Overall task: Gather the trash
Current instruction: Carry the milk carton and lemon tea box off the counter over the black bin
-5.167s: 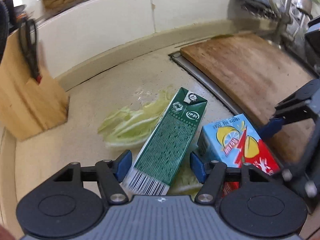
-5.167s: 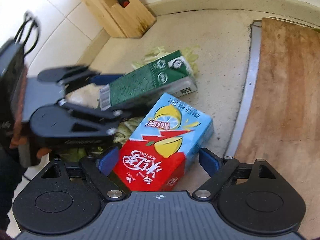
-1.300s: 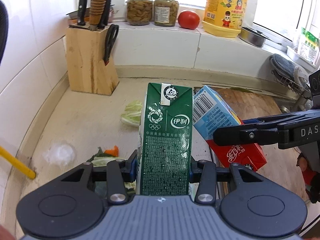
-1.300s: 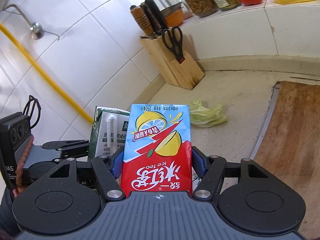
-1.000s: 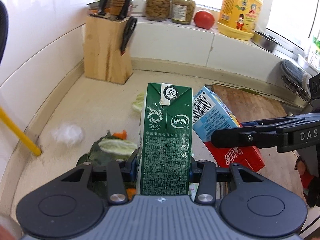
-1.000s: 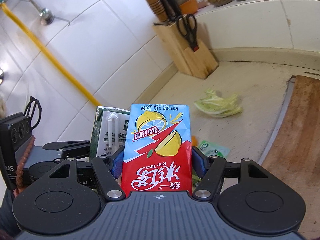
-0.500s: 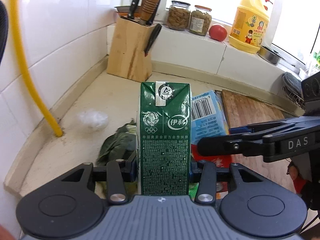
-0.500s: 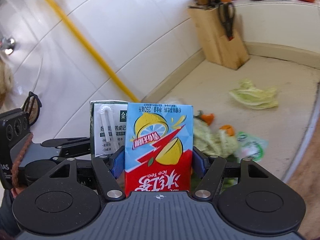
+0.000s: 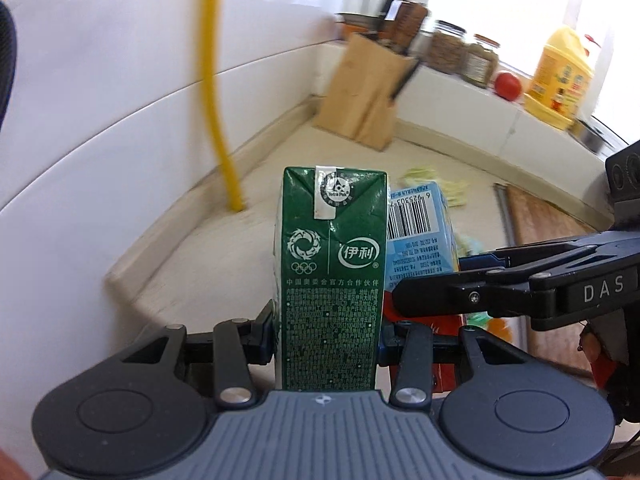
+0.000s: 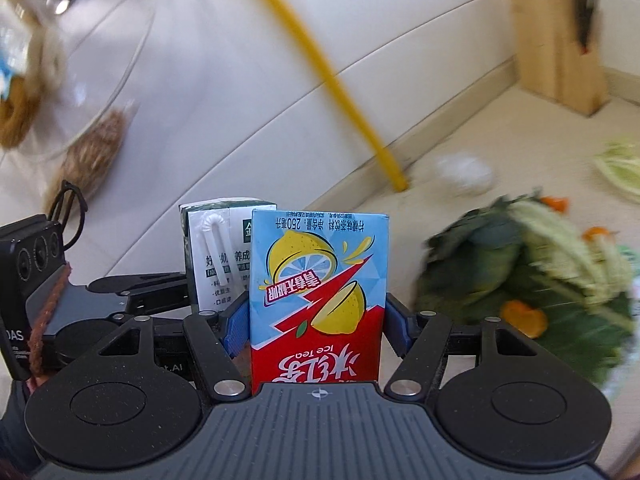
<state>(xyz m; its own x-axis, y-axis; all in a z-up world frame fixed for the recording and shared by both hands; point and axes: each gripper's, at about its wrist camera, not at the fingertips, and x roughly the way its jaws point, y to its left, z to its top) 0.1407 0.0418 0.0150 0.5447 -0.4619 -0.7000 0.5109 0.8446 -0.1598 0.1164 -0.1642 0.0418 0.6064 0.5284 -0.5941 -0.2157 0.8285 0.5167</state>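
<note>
I see a dark green milk carton with white logos and fine white print; its back face is white with a white straw. Beside that carton, the ice tea carton is pale blue above, red below, with yellow lemons and a red zigzag, plus a black-and-white barcode. Behind the milk carton runs a yellow pipe against white tiles. The knife block is tan wood. Green leaves with orange bits lie on the beige counter.
</note>
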